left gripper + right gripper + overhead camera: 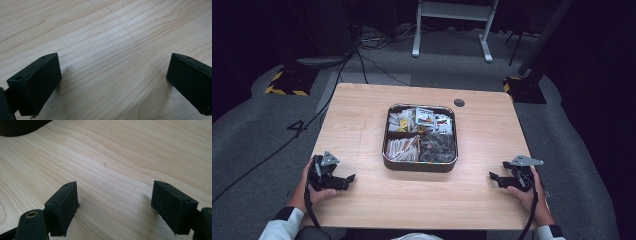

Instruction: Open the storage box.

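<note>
The compartment tray [420, 164] sat at the worktop [362, 130] centre, filled with packets. The left tool [343, 181] at eight o'clock and the right tool [496, 178] at four o'clock rested released, grasping nothing. The work seemed not yet begun; the next move probably called for reaching one tool inward to the tray.

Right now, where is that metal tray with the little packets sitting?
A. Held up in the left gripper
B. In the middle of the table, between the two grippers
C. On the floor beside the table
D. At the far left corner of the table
B: the tray rests mid-table, with the left gripper and right gripper open and apart from it on either side.
</note>
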Motion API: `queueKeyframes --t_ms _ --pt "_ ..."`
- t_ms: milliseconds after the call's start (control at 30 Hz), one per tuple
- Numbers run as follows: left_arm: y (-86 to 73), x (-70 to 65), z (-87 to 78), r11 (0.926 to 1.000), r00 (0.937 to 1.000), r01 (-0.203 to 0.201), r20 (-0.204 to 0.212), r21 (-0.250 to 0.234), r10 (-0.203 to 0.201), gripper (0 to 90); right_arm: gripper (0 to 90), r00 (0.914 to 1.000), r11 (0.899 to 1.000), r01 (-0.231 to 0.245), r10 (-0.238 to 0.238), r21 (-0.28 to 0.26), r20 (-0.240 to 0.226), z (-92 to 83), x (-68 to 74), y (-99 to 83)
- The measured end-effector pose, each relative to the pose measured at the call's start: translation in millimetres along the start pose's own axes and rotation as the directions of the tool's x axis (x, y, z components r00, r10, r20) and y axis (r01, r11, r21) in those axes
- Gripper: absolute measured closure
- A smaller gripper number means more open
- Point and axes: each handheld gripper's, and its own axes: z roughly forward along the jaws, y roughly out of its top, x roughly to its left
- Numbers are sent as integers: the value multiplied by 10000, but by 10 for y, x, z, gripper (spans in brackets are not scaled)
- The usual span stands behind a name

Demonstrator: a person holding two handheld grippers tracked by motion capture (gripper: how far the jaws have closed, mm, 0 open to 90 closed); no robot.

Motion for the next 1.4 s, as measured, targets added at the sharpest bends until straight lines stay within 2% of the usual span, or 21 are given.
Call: queueKeyframes --t_ms 200,600,833,1000,1133,1233,1400 --pt "-22 33 -21 9998 9997 -183 143 13 183 1 215 10000 10000 10 -10 10 -16 2 -3 1" --pt "-27 21 -25 10000 9999 -80 88 5 80 3 199 9999 9996 -108 104 268 123 23 -35 47" --pt "-25 11 -20 10000 10000 9 -20 -14 -9 1 188 10000 9978 -23 21 663 35 61 -60 146" --pt "-20 5 -18 10000 10000 17 -30 -2 -17 4 195 10000 9996 9 -8 295 -47 9 -50 279" --pt "-18 3 -19 10000 10000 43 -14 15 -43 4 198 9996 9996 245 -244 102 -125 -6 0 424" --pt "-15 -9 -12 9999 9998 145 -140 -30 -145 4 211 9982 9982 585 -587 -151 -114 -21 70 580" --pt "0 -15 0 9997 9995 245 -204 -21 -245 4 216 9974 9970 645 -658 -432 -300 -4 111 745"
